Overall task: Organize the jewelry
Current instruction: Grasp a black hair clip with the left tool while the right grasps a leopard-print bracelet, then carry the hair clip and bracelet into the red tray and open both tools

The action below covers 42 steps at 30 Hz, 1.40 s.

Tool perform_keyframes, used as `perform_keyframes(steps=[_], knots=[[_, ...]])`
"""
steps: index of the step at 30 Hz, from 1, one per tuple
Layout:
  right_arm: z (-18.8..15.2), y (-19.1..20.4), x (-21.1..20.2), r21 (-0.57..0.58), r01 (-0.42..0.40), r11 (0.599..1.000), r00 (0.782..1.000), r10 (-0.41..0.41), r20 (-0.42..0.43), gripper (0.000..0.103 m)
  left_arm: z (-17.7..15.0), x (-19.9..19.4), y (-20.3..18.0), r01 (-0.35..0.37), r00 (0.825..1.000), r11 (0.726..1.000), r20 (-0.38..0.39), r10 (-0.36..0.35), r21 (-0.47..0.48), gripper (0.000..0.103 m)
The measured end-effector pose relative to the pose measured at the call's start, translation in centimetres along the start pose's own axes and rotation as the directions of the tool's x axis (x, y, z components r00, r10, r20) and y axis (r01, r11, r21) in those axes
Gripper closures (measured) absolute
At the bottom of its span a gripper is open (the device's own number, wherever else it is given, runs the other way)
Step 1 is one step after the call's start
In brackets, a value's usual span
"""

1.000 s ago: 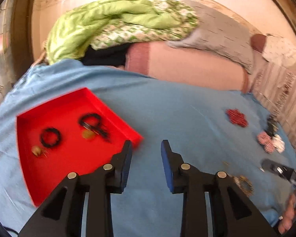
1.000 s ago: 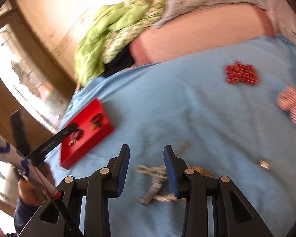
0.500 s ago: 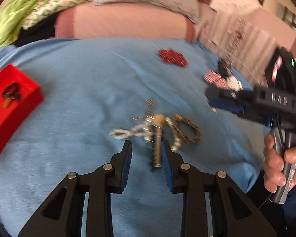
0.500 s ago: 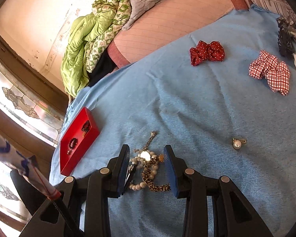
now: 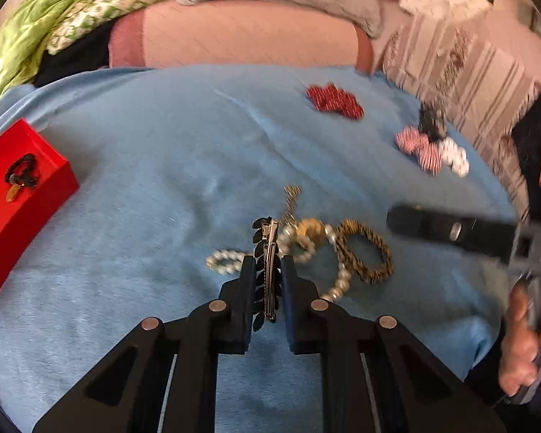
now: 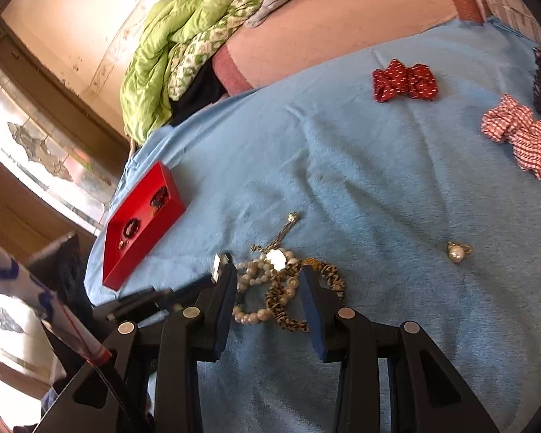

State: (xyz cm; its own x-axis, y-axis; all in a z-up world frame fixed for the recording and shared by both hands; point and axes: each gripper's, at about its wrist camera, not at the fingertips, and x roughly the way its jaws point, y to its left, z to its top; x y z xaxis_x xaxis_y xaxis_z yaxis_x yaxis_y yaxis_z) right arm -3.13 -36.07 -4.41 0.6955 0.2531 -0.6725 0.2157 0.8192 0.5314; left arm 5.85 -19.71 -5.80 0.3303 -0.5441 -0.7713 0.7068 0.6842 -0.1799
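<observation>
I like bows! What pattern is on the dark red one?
Small white dots on the dark red fabric bow, clearest in the right wrist view.

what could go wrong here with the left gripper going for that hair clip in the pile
1. The left gripper, whose jaws have just been closing, has the hair clip between them right beside the pearl bracelet; lifting may drag the pearls along.
2. The clip is thin and lies lengthwise between the jaws, so it could twist or slip out on the way to the red tray.
3. The right gripper hovers open over the same pile; the two could bump.
</observation>
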Motion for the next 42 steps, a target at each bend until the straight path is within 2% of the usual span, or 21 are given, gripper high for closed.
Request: perform_keyframes(steps=[4,7,10,11,13,16,19,22,24,42], knots=[[-0.5,1.2,1.6,-0.062,0.019,0.998,0.998,-0.022,-0.056,0.064,0.5,-1.1,1.5,-0.041,0.998,0.998,0.056,0.043,-0.038,0.09],[-1.0,2.7,2.9,-0.167,0.083,0.982,0.992,-0.098,-0.083,0.067,0.8,-1.3,2.1,-0.038,0.997,0.997,0.06,0.041,-0.06,0.09],[-1.8,3.6,4.3,-0.268,0.169,0.948,0.974,-0.202,-0.101,0.083,0.8,-1.3,1.9,-0.042,0.997,0.998,0.06,0.045,-0.046,0.09],[-1.9,3.7,4.5,-0.284,0.18,0.942,0.971,-0.217,-0.105,0.092,0.7,-1.3,1.7,-0.048,0.997,0.998,0.063,0.05,-0.037,0.09],[-1.9,3.6,4.3,-0.293,0.204,0.934,0.967,-0.24,-0.09,0.094,0.8,-1.4,1.6,-0.051,0.996,0.998,0.068,0.053,-0.026,0.09],[-1.0,2.9,2.3,-0.232,0.175,0.957,0.983,-0.184,-0.019,0.096,0.8,-1.8,1.7,-0.057,0.995,0.998,0.079,0.059,-0.027,0.09],[-0.1,2.0,0.3,-0.165,0.136,0.977,0.99,-0.127,0.064,0.096,0.8,-2.0,1.7,-0.068,0.994,0.997,0.088,0.07,-0.027,0.09],[0.3,1.9,-1.2,-0.134,0.088,0.987,0.988,-0.069,0.138,0.096,0.8,-2.0,1.7,-0.074,0.993,0.997,0.091,0.076,-0.026,0.09],[0.3,2.3,-1.6,-0.139,0.075,0.988,0.986,-0.052,0.159,0.096,0.8,-2.0,1.5,-0.082,0.992,0.996,0.093,0.083,-0.018,0.09],[0.1,3.5,-1.1,-0.17,0.053,0.984,0.989,-0.029,0.143,0.096,0.8,-2.1,1.3,-0.124,0.987,0.992,0.101,0.122,0.012,0.09]])
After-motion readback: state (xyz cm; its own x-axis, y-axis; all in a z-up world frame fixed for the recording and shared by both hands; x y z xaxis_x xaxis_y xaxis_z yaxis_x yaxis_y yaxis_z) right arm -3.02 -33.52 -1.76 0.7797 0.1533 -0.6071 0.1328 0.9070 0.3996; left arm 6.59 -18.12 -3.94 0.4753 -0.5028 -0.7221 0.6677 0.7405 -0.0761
